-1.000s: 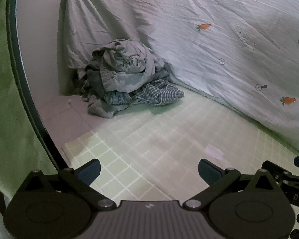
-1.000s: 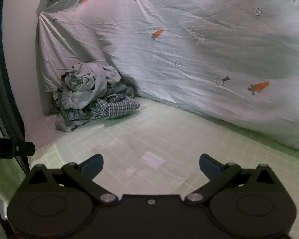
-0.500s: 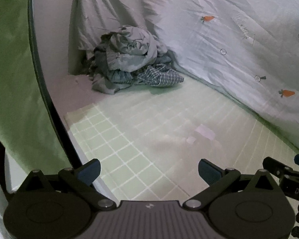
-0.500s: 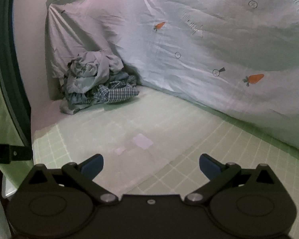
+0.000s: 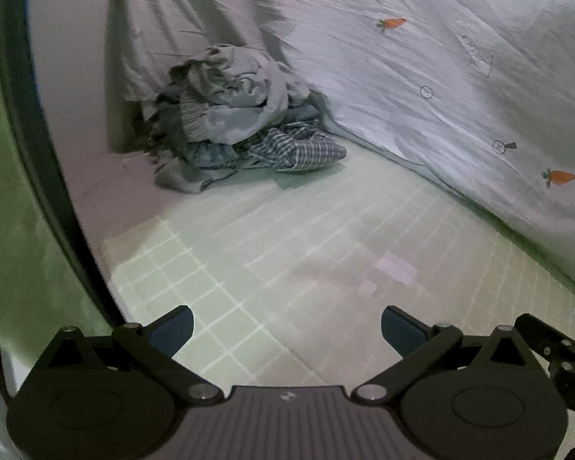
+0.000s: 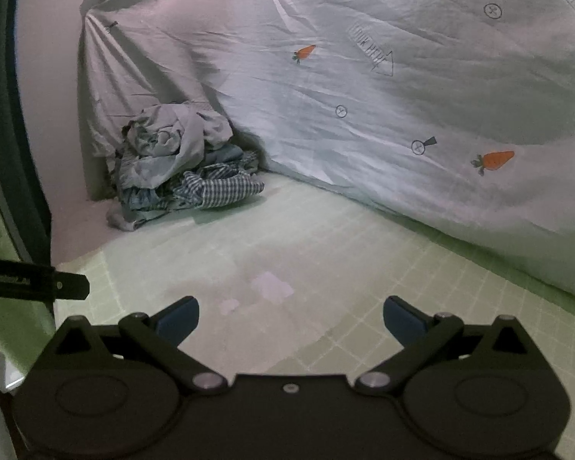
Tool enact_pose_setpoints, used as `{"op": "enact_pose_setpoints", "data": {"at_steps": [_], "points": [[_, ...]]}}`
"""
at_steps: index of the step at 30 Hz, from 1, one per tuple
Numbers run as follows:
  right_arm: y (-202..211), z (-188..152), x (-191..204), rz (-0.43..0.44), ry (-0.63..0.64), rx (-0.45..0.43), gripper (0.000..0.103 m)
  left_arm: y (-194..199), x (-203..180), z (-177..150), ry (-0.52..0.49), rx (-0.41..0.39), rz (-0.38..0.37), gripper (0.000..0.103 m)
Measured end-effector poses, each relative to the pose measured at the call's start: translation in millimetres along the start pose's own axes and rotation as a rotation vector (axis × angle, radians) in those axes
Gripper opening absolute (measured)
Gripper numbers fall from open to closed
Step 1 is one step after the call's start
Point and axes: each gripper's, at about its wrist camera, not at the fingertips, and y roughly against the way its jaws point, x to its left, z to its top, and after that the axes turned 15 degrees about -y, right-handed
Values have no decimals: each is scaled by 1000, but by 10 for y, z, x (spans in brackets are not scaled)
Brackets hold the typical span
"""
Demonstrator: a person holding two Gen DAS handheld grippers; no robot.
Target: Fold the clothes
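While both claws are hovering empty over the surface, the scene is reading as follows:

Left claw [image 5: 285, 324]: its blue-padded fingers are spreading wide apart, gripping nothing, and pointing across the mat toward the far corner.

Right claw [image 6: 290, 316]: it is likewise standing released, fingers wide and nothing between them; part of it is showing at the right edge of the left wrist view [image 5: 556, 345].

Pile of clothes [image 5: 234, 122]: it is sitting crumpled in the far left corner, well apart from both claws, with a grey garment [image 5: 226, 88] bunching on top and a blue-and-white checked shirt [image 5: 303, 147] spilling out at the lower right. In the right wrist view the pile [image 6: 176, 168] is lying at left of centre.

Surface [image 5: 287, 237]: a pale green mat with a white grid is covering it, and two small pale patches [image 5: 396, 268] are showing near its middle, just ahead of the claws.

Backdrop: a light sheet printed with orange carrots [image 6: 402, 96] is hanging behind the pile and sloping down along the right side of the mat, its lower edge touching the pile's right flank.
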Motion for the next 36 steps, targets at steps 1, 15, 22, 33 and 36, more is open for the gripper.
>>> {"op": "enact_pose_setpoints", "data": {"at_steps": [1,15,22,33,36], "points": [[-40,18,38,-5,-4,1,103,-41,30,44,-10,1,-5,103],[-988,499,891,-7,-54,-24,103,-629,922,817,-37,-21,17,103],[-1546,780,1379,4,-25,-46,103,-982,1443,1254,-26,-55,10,103],[-2594,1348,1971,30,-17,-9,103,-1690,2064,1905,57,-47,-30,102],[-2829,1517,2087,51,-7,-22,98,-1945,2138,2119,79,-42,-52,101]]}}
